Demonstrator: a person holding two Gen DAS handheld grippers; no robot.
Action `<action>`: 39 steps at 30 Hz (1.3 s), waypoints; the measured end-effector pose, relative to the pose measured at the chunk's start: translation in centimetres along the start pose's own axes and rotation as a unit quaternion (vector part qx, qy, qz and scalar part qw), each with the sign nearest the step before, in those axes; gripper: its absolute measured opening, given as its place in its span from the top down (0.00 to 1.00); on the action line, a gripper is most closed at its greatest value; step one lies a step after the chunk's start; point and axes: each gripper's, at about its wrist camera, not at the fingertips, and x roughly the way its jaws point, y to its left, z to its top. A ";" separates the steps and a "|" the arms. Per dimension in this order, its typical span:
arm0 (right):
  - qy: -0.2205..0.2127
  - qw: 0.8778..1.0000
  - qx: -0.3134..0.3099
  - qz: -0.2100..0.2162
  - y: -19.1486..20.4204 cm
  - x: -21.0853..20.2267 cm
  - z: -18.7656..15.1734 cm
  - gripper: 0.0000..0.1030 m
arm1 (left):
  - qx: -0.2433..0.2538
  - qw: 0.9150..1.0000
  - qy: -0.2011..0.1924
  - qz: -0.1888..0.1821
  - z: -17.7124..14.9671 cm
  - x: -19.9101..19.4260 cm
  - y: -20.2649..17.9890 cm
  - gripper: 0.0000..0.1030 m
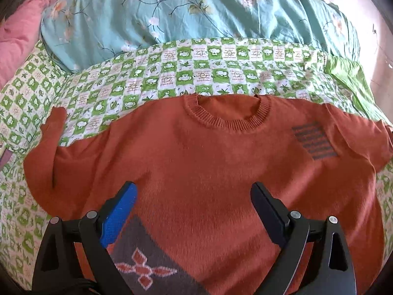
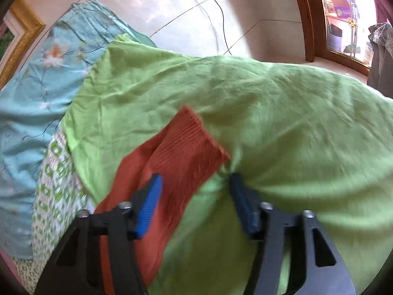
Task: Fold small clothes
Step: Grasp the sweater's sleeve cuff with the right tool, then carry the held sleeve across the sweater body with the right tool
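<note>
A bed fills both views, spread with a green-and-white checked sheet whose squares carry small pictures and lines of tiny print too fine to read; behind it lies a teal floral quilt, with a pink cloth at the far left and a plain lime-green sheet covering the side seen by the right wrist camera. On the checked sheet an orange knitted sweater lies flat, front up, its ribbed collar toward the quilt, one sleeve bent upward at the left edge of the picture. It bears a block of dark grey stripes on the chest and a grey panel with an orange four-petal motif near the hem; no lettering shows. The left gripper angles down over the sweater's lower body, its jaws spread wide with nothing pinched between them. The right gripper points down at the sweater's other sleeve, whose ribbed cuff rests on the lime-green sheet; its jaws stand partly apart astride the sleeve, pads not pressing on it, the view blurred.
</note>
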 end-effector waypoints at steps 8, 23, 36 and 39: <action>-0.026 0.991 -0.080 0.103 6.7 -3.7 -2.4 0.93 | -0.003 1.000 0.007 -0.007 -0.4 0.6 0.3 0.09; 0.192 0.881 -0.211 0.376 31.0 -3.7 -26.1 0.93 | -0.044 0.998 -0.002 -0.035 -3.0 -2.4 5.4 0.09; 0.340 0.801 -0.273 0.411 42.7 -1.4 -43.3 0.93 | -0.052 0.998 0.011 -0.045 -4.2 -1.9 8.3 0.09; 0.367 0.785 -0.270 0.420 43.5 -0.7 -45.3 0.91 | -0.066 0.996 0.020 -0.057 -3.8 -0.9 8.8 0.09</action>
